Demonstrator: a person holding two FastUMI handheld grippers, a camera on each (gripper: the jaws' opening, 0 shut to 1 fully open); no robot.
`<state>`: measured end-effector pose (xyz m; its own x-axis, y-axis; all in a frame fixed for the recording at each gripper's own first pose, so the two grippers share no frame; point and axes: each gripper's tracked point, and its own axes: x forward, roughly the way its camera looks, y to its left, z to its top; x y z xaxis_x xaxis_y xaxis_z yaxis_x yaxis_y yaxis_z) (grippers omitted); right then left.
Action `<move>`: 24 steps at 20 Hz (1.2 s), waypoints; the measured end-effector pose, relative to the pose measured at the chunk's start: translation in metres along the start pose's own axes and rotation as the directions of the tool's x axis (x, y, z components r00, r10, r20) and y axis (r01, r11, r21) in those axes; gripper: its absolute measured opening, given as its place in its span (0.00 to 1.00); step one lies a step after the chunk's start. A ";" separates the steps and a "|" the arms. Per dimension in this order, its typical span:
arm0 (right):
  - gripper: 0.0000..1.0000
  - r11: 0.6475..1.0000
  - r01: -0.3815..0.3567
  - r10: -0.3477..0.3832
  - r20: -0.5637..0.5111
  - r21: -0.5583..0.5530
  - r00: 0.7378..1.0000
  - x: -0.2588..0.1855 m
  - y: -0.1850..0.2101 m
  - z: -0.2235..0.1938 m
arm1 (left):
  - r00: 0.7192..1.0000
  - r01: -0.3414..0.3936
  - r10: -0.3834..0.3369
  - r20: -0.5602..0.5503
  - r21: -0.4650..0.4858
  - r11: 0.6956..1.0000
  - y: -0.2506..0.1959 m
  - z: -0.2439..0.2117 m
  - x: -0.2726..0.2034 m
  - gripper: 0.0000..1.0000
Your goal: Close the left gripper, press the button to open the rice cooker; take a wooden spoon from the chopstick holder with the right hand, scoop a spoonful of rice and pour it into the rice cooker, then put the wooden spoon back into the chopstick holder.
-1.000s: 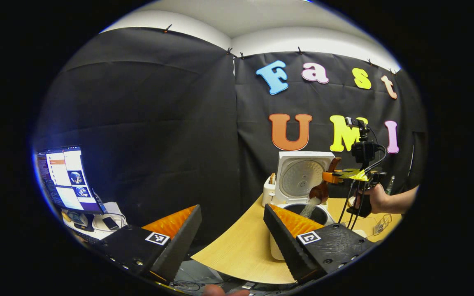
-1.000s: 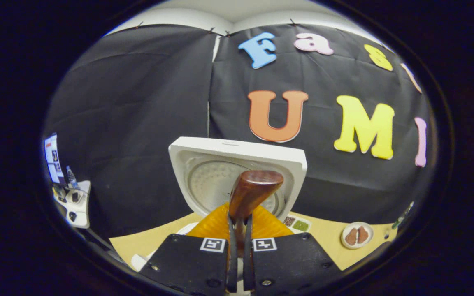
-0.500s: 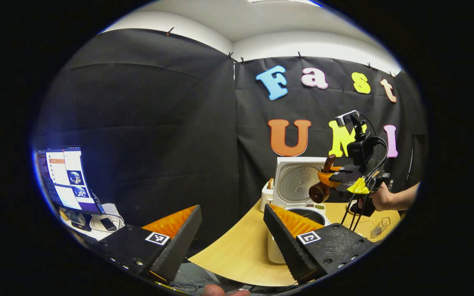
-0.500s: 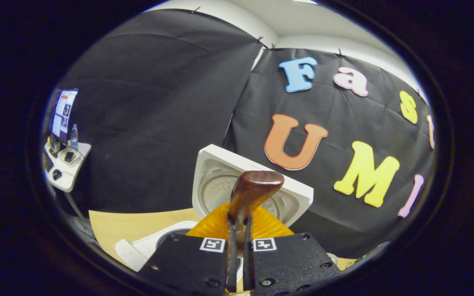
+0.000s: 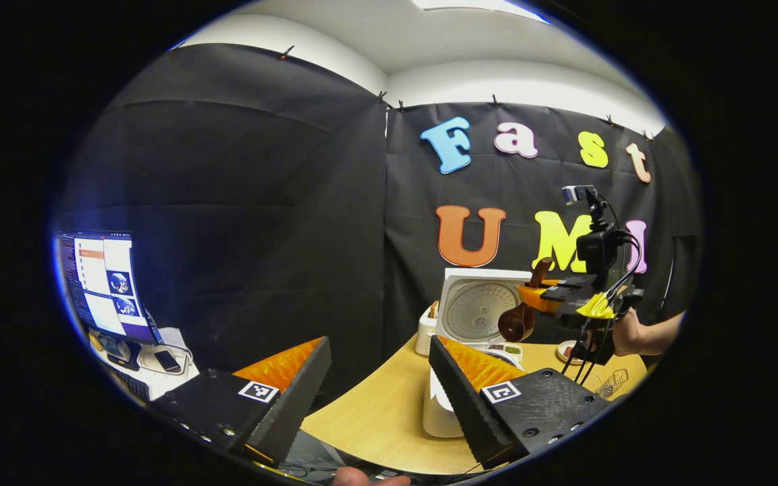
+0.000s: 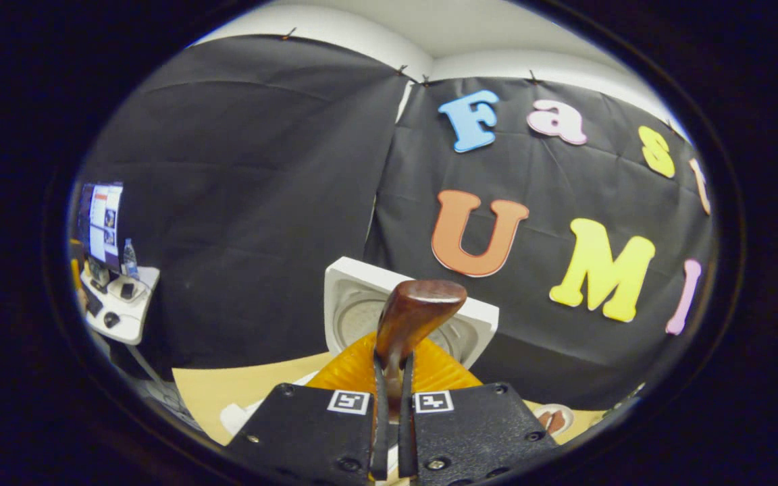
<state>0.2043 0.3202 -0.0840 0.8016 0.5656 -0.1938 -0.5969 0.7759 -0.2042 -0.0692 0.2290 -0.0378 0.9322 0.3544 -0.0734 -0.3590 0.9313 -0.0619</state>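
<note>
The right gripper (image 6: pixel 391 378) clenches the glossy, rounded wooden spoon (image 6: pixel 412 314) before the square white rice cooker (image 5: pixel 477 307), lid up; the left gripper (image 5: pixel 379 378) hangs released over the table's (image 5: pixel 375 412) curved near edge.

White cooker (image 5: pixel 477 307), dark brown spoon (image 6: pixel 415 312), light wood-grain bench (image 5: pixel 375 412), white holder (image 5: pixel 426 329), black wall (image 5: pixel 261 223).

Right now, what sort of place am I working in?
Likely a recording booth staged as a kitchen, not a home: black cloth wall, a light wooden table with a rice cooker, and a monitor on a side desk.
</note>
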 end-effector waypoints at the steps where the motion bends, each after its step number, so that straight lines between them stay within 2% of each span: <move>1: 0.11 0.999 -0.004 0.004 0.000 0.046 1.000 -0.003 -0.007 0.003 | 1.000 0.006 -0.006 -0.004 -0.004 1.000 -0.004 0.000 0.000 0.95; 4: 0.11 0.983 0.000 -0.001 0.003 0.186 1.000 -0.018 -0.029 0.010 | 0.999 0.036 -0.036 -0.011 -0.019 0.999 -0.021 0.002 -0.001 0.95; 6: 0.11 0.957 0.002 -0.004 0.005 0.290 1.000 -0.028 -0.045 0.013 | 0.998 0.054 -0.054 -0.010 -0.028 0.998 -0.035 0.005 0.000 0.95; 8: 0.11 0.915 0.007 -0.012 0.009 0.404 1.000 -0.042 -0.063 0.016 | 0.997 0.079 -0.080 -0.013 -0.048 0.996 -0.051 0.007 0.003 0.95; 13: 0.11 0.771 0.047 -0.072 0.014 0.636 0.997 -0.089 -0.128 0.007 | 0.983 0.180 -0.182 -0.011 -0.077 0.981 -0.101 0.018 0.014 0.94; 15: 0.11 0.727 0.084 -0.121 0.007 0.682 0.993 -0.114 -0.156 0.000 | 0.974 0.224 -0.225 -0.010 -0.066 0.972 -0.120 0.021 0.016 0.95; 19: 0.11 0.683 0.193 -0.241 -0.032 0.704 0.970 -0.171 -0.212 -0.028 | 0.952 0.305 -0.306 -0.023 -0.049 0.951 -0.162 0.017 0.026 0.95; 24: 0.11 0.632 0.344 -0.385 -0.104 0.695 0.917 -0.245 -0.266 -0.073 | 0.933 0.359 -0.359 -0.021 -0.029 0.933 -0.200 0.017 0.035 0.95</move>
<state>0.1647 -0.0451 -0.0521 0.9611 0.1912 -0.1992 -0.0772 0.8788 0.4709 0.0366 0.0563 -0.0107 0.9977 -0.0058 -0.0671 -0.0018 0.9936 -0.1128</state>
